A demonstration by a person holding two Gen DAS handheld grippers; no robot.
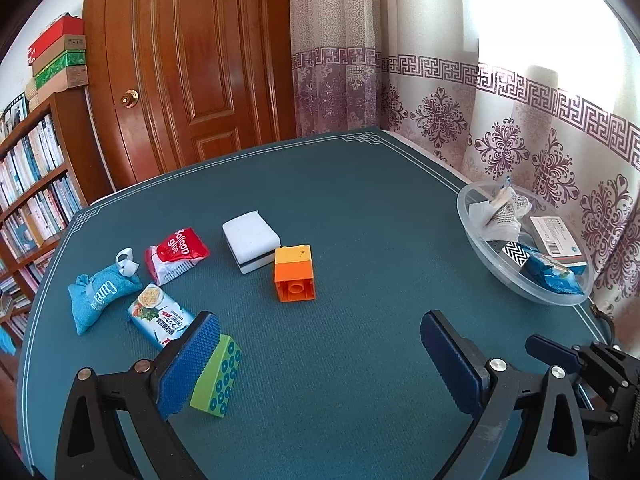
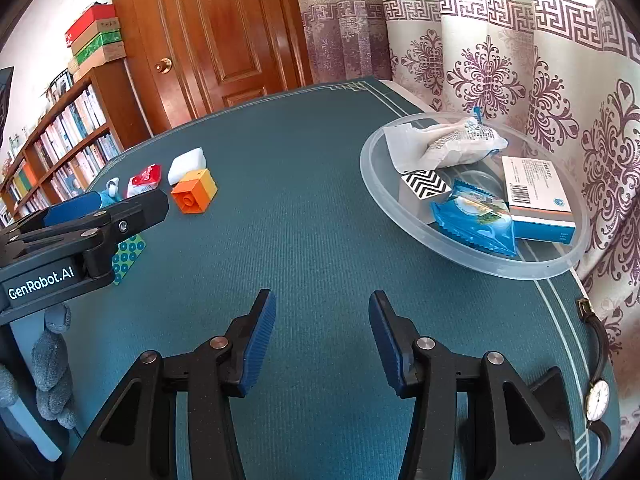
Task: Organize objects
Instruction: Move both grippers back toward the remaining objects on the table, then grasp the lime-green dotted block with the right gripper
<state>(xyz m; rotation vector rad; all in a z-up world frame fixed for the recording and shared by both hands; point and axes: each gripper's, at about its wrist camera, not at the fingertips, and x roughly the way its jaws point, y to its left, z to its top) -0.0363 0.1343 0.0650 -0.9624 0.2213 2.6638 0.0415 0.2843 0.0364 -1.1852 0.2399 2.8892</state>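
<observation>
Hovered low over the teal tabletop (image 1: 360, 216) with the left gripper (image 1: 320, 360), jaws spread wide and nothing between them. Lay nearest, touching the outer face of its left finger (image 1: 188, 364) or just beside it: a green block with blue rings (image 1: 218, 380), long axis running obliquely away from the camera, outside the jaws rather than between them. Sat a little farther, to the left: a blue-and-white snack packet (image 1: 160, 316), a blue fabric pouch (image 1: 96, 300) and a red-and-white sachet (image 1: 176, 254). Stood farther ahead, roughly in line with the open jaws: an orange and yellow block (image 1: 295, 274), studded end toward the camera, with a white sponge (image 1: 251, 246) touching it behind. Waited well apart, far right by the curtain: a clear plastic bowl (image 1: 472, 236) already holding packets and a box. Hung over bare tabletop with the right gripper (image 2: 322, 344), jaws partly apart and empty, bowl (image 2: 384, 200) ahead and to its right, loose things far off to its left. Judged the left gripper nearer to every loose piece, the right gripper nearer to the bowl; likely called for a small shift leftward to bring the green block between the jaws.
</observation>
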